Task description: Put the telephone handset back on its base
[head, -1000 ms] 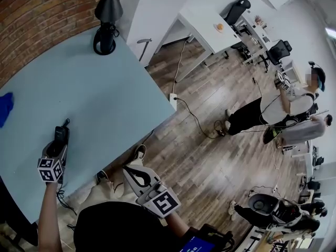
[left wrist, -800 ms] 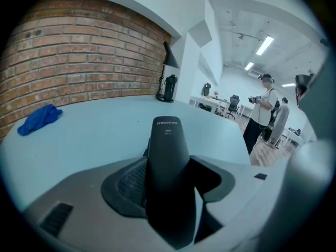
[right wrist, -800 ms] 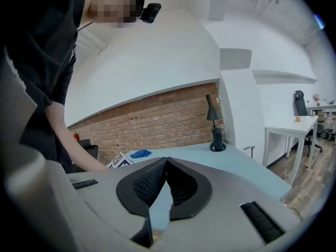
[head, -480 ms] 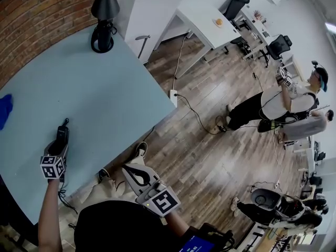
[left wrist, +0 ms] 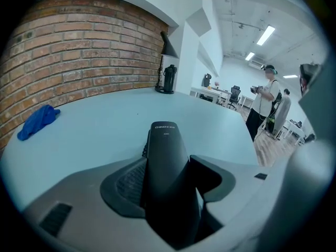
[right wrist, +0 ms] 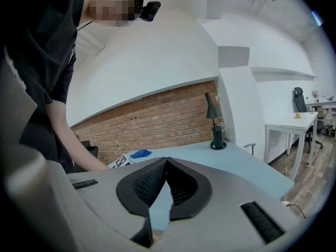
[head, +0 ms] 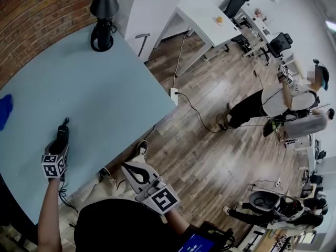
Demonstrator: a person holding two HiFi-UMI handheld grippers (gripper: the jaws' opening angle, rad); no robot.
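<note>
In the head view my left gripper (head: 59, 142) is shut on a black telephone handset (head: 62, 134) just over the near left part of the light blue table (head: 105, 98). The left gripper view shows the handset (left wrist: 165, 156) standing up between the jaws of the left gripper (left wrist: 168, 180), a coiled cord (left wrist: 145, 149) beside it. My right gripper (head: 131, 168) hangs off the table's front edge, close to the person's body. Its jaws are shut on nothing in the right gripper view (right wrist: 167, 164). No telephone base shows in any view.
A black desk lamp (head: 103, 14) stands at the table's far corner. A blue cloth (head: 4, 110) lies at the left edge, near the brick wall (left wrist: 79, 51). Beyond the table are a wooden floor (head: 210, 151), white desks (head: 210, 20) and other people (head: 283, 106).
Both grippers stay almost where they were, the left still gripping the handset. The head view has shifted slightly and the people in the background have moved.
</note>
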